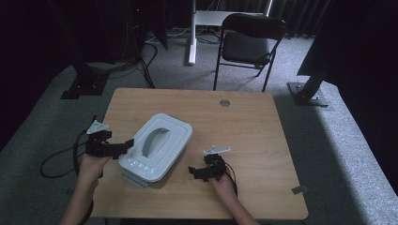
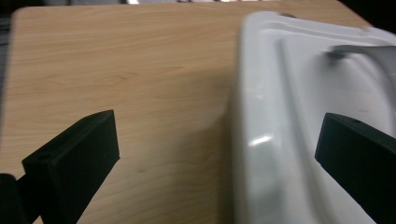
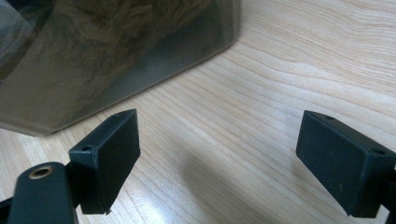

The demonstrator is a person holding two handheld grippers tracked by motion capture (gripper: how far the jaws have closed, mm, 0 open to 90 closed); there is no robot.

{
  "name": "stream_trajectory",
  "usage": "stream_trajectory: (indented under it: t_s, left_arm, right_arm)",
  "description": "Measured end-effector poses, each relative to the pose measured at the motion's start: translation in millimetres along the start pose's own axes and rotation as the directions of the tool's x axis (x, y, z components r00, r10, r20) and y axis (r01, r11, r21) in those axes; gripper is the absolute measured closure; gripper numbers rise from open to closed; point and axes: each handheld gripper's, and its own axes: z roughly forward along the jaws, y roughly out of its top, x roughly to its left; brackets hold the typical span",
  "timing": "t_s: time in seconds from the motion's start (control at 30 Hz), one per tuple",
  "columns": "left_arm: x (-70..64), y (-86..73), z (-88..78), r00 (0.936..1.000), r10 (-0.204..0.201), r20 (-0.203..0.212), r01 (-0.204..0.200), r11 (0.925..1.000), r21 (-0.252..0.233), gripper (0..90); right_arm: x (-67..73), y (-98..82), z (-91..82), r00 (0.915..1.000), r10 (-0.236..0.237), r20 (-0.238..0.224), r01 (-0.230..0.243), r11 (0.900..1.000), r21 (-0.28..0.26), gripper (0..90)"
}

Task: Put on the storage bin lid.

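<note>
A white box lid (image 1: 157, 145) with a grey recessed handle (image 1: 152, 140) sits on the wooden table (image 1: 244, 136), left of centre. My left gripper (image 1: 126, 144) is at the box's left edge and open. In the left gripper view the left gripper (image 2: 217, 137) straddles the lid's rim (image 2: 247, 93), with one jaw over bare wood and the other over the lid. My right gripper (image 1: 195, 172) rests open just right of the box's near corner. In the right gripper view the right gripper (image 3: 219, 135) has only wood between its jaws, and the box's smoky wall (image 3: 116, 51) shows brownish fibrous contents.
A black folding chair (image 1: 251, 42) and a white post (image 1: 192, 33) stand beyond the table's far edge. Black frame feet (image 1: 84, 86) (image 1: 307, 93) flank the table. A round grommet (image 1: 225, 102) sits near the far edge. The table's right half is bare wood.
</note>
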Motion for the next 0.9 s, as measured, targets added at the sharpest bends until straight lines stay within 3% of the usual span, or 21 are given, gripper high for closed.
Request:
stream_trajectory:
  t_s: [0.13, 0.23, 0.3, 0.43, 0.5, 0.63, 0.7, 0.9]
  left_arm:
    - [12.5, -5.7, 1.8, 0.9994, -0.028, -0.021, 0.027, 0.9993, -0.027, 0.5]
    - [16.2, -8.1, 3.1, 0.9990, -0.029, -0.034, 0.029, 0.9992, -0.027, 0.5]
    - [27.3, -13.5, 7.4, 0.9973, -0.068, -0.029, 0.067, 0.9974, -0.025, 0.5]
    - [36.7, -21.9, 16.4, 0.9948, -0.075, -0.069, 0.075, 0.9972, -0.006, 0.5]
    - [41.0, -26.6, 20.8, 0.9942, -0.088, -0.062, 0.087, 0.9960, -0.018, 0.5]
    - [48.2, -34.6, 31.4, 0.9898, -0.111, -0.090, 0.112, 0.9937, 0.009, 0.5]
    - [49.8, -38.0, 35.8, 0.9898, -0.100, -0.102, 0.103, 0.9945, 0.023, 0.5]
    - [53.3, -47.0, 50.7, 0.9900, -0.104, -0.095, 0.110, 0.9921, 0.061, 0.5]
  right_arm:
    - [0.4, 0.6, -0.5, 1.0000, -0.001, 0.000, 0.001, 1.000, -0.001, 13.0]
    - [0.3, 0.8, -0.4, 1.0000, -0.001, -0.002, 0.001, 1.000, -0.002, 13.0]
    - [0.2, 0.1, 0.6, 1.0000, 0.003, -0.004, -0.003, 1.000, 0.002, 13.0]
    - [0.3, -0.1, 1.0, 1.0000, 0.002, -0.006, -0.002, 1.000, 0.004, 12.9]
    - [0.2, 0.1, 0.7, 1.0000, 0.002, -0.006, -0.002, 1.000, 0.001, 12.9]
    - [-0.7, -0.3, 1.5, 1.0000, 0.004, -0.005, -0.004, 1.000, 0.004, 12.9]
    - [-0.2, -0.5, 1.4, 1.0000, 0.002, -0.004, -0.002, 1.000, 0.005, 12.9]
    - [-0.4, 0.1, 1.4, 1.0000, 0.003, -0.006, -0.003, 1.000, 0.005, 12.9]
